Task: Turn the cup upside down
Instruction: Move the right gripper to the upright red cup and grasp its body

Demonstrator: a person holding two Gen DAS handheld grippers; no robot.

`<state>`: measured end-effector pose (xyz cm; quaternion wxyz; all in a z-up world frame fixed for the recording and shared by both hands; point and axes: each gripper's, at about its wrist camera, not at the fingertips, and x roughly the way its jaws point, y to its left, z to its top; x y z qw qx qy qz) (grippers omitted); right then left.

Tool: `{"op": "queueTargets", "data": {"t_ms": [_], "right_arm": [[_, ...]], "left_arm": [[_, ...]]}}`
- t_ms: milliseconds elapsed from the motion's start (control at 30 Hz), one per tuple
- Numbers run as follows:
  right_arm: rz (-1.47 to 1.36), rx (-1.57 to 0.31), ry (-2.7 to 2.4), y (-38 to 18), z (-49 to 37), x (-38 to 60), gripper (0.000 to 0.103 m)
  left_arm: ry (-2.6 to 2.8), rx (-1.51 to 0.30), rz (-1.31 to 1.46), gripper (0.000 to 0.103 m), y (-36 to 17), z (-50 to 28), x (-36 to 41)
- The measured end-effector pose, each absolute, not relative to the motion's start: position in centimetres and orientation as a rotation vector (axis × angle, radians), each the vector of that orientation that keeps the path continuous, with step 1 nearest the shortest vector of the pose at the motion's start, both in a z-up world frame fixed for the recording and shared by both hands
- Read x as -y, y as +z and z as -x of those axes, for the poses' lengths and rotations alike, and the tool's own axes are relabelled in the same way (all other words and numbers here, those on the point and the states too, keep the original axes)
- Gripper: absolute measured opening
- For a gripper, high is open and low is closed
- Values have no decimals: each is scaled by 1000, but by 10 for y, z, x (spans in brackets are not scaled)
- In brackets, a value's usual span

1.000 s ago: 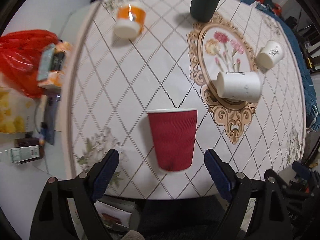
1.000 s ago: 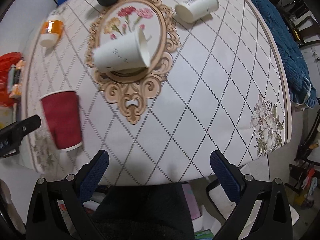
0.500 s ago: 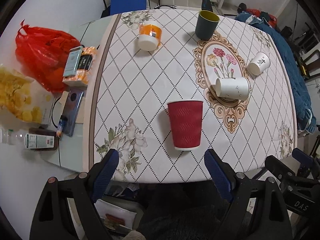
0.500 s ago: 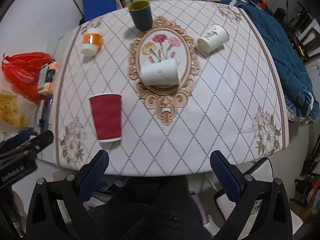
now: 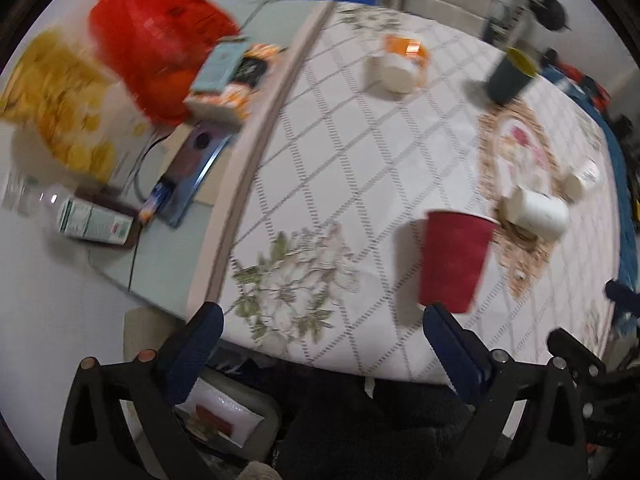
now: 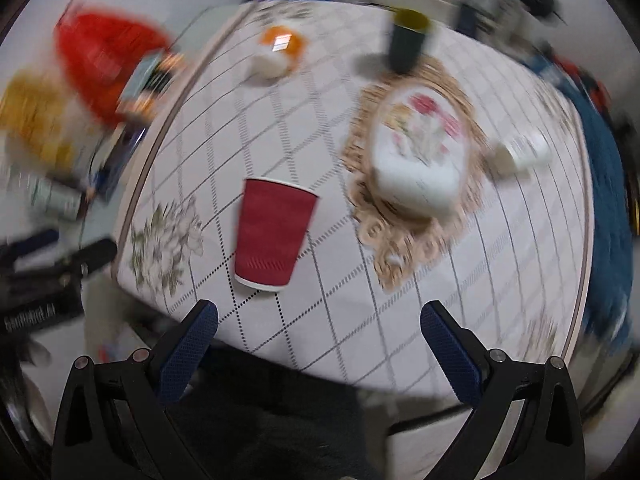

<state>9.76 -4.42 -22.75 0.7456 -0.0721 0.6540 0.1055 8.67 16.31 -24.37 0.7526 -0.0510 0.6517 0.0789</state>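
A red ribbed paper cup (image 5: 454, 258) stands upright, mouth up, near the front edge of the patterned table (image 5: 340, 148); it also shows in the right wrist view (image 6: 270, 232). My left gripper (image 5: 320, 320) is open and empty, over the table's front edge, with the cup just beyond its right finger. My right gripper (image 6: 318, 316) is open and empty, held back from the table, with the cup ahead and slightly left. The left gripper's body (image 6: 52, 276) shows at the left of the right wrist view. Both views are blurred.
A white cup (image 6: 420, 180) lies on its side on the floral medallion. Another white cup (image 6: 520, 152) lies at the right. A dark green cup (image 6: 408, 40) and an orange-and-white cup (image 6: 276, 50) are at the back. A red bag (image 5: 156, 44), boxes and a phone (image 5: 192, 172) crowd the left side.
Both cameras have swung left and moved; both views are now blurred. The red cup now sits right of centre in the left view and nearer centre in the right view. Both grippers stay open.
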Motion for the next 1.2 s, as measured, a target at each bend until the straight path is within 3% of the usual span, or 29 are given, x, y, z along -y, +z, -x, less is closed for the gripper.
{"op": "queueTargets", "data": {"t_ms": [333, 633, 1200], "right_arm": [[1082, -1193, 639, -262, -117, -42, 103], [1859, -707, 1040, -312, -70, -64, 103], [2606, 233, 1416, -388, -37, -3, 103]], "left_arm": [[392, -1483, 243, 102, -282, -76, -195], [522, -1530, 384, 102, -316, -58, -203], [546, -1579, 451, 103, -356, -46, -206]]}}
